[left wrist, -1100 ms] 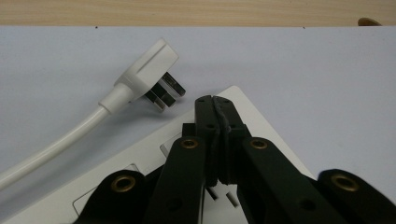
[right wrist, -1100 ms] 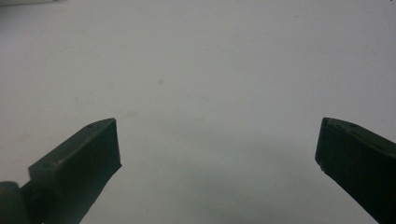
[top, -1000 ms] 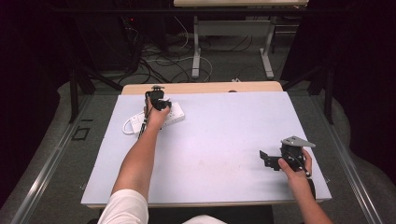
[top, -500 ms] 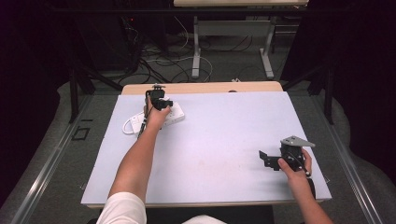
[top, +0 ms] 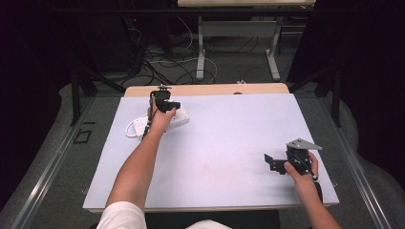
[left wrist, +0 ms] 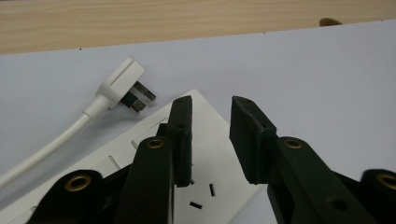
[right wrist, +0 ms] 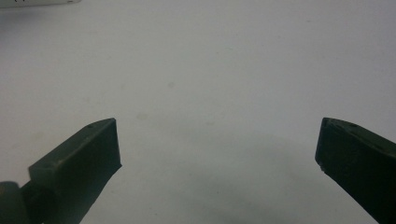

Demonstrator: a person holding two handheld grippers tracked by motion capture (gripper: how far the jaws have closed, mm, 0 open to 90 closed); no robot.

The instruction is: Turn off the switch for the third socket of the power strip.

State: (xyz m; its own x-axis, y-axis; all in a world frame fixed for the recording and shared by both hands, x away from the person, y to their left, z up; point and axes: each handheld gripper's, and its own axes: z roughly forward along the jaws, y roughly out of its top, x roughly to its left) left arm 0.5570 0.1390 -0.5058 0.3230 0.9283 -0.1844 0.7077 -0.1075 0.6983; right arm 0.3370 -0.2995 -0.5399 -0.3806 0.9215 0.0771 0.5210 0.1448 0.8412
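White plastic power strip (left wrist: 219,172), far-left corner of counter (top: 229,143): just released by left gripper (left wrist: 210,105), jaws narrowly parted and just opening, nothing between. Right gripper (right wrist: 217,140) held wide, empty. Withdrawal judged next.

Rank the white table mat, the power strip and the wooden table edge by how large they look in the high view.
1. White table mat, by far the largest.
2. Wooden table edge, a long thin band.
3. Power strip, smallest, partly hidden by the left gripper, whose jaws have just been opening with nothing between them.

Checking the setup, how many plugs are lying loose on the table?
1: the white plug lies unplugged beside the power strip, near the table's far edge. None seems hidden.
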